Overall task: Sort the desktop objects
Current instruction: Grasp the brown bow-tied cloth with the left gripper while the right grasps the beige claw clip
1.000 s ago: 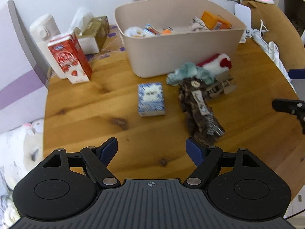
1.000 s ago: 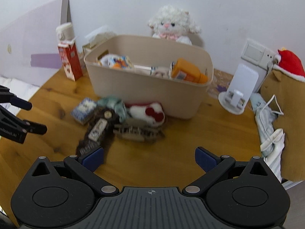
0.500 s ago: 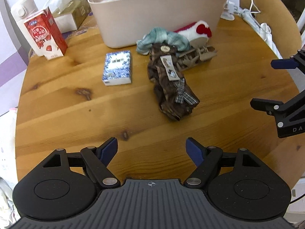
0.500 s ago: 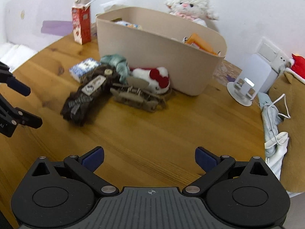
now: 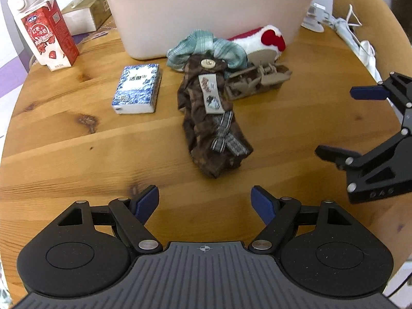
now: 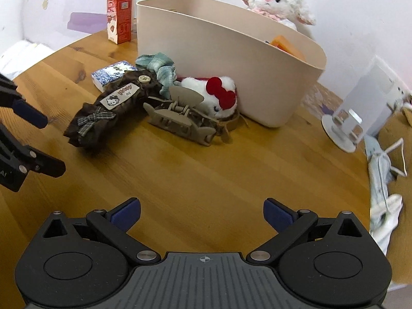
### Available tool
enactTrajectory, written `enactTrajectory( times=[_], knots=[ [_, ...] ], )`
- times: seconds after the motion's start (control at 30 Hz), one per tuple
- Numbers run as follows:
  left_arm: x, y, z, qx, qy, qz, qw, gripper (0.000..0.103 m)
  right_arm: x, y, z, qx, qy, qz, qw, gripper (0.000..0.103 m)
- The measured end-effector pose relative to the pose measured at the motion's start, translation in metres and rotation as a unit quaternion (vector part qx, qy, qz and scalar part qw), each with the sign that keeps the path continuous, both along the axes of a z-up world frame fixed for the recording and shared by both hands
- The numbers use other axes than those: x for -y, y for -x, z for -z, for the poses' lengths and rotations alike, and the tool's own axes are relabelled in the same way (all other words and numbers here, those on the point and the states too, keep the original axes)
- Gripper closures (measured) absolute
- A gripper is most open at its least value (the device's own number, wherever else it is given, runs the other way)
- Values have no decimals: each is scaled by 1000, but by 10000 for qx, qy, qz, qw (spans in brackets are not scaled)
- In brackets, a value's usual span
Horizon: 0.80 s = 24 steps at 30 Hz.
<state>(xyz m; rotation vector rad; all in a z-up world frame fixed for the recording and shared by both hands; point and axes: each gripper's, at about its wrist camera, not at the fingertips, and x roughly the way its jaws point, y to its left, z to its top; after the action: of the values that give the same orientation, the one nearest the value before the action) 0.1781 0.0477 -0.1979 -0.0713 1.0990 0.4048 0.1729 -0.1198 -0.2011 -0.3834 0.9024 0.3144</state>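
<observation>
A brown ruffled scrunchie (image 5: pixel 211 123) (image 6: pixel 108 110) lies mid-table, just ahead of my open, empty left gripper (image 5: pixel 204 202). Behind it are a teal plaid scrunchie (image 5: pixel 203 47) (image 6: pixel 157 67), a taupe claw hair clip (image 5: pixel 257 81) (image 6: pixel 180 121) and a white plush with a red bow (image 5: pixel 262 42) (image 6: pixel 216 95), all against the beige bin (image 5: pixel 206 13) (image 6: pixel 231 59). A blue-and-white tissue pack (image 5: pixel 136 88) (image 6: pixel 110 73) lies to the left. My right gripper (image 6: pixel 202 215) is open and empty, short of the hair clip; it shows at right in the left wrist view (image 5: pixel 360 121).
A red milk carton (image 5: pixel 49 36) (image 6: pixel 119 15), a white bottle and a tissue box (image 5: pixel 85 13) stand at the back left. A white stand (image 6: pixel 360 105) and pale cloth with cords (image 6: pixel 383 170) lie at right. A plush lamb (image 6: pixel 278 2) sits behind the bin.
Both grippers have come lower and closer to the table and the pile in front of the bin. Both stay open and empty; no object has moved.
</observation>
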Motion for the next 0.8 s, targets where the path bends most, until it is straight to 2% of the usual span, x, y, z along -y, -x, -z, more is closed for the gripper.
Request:
enactTrajectory(
  times=[0.2,0.47,0.7,0.8],
  knots=[
    [-1,-16,4,17,13,-259,9997,23,-5,-14,5,234,197,-506,9983,0],
    [-16,-31,7,86,155,-681,9975,23,-10,-29,13,563,281,-770,9950,0],
    [-21,-41,10,182,-73,-722,9972,23,-17,-44,19,772,254,-1233,9890,4],
    [-24,-47,10,236,-100,-768,9967,23,-22,-49,20,829,215,-1470,9854,9]
  ],
)
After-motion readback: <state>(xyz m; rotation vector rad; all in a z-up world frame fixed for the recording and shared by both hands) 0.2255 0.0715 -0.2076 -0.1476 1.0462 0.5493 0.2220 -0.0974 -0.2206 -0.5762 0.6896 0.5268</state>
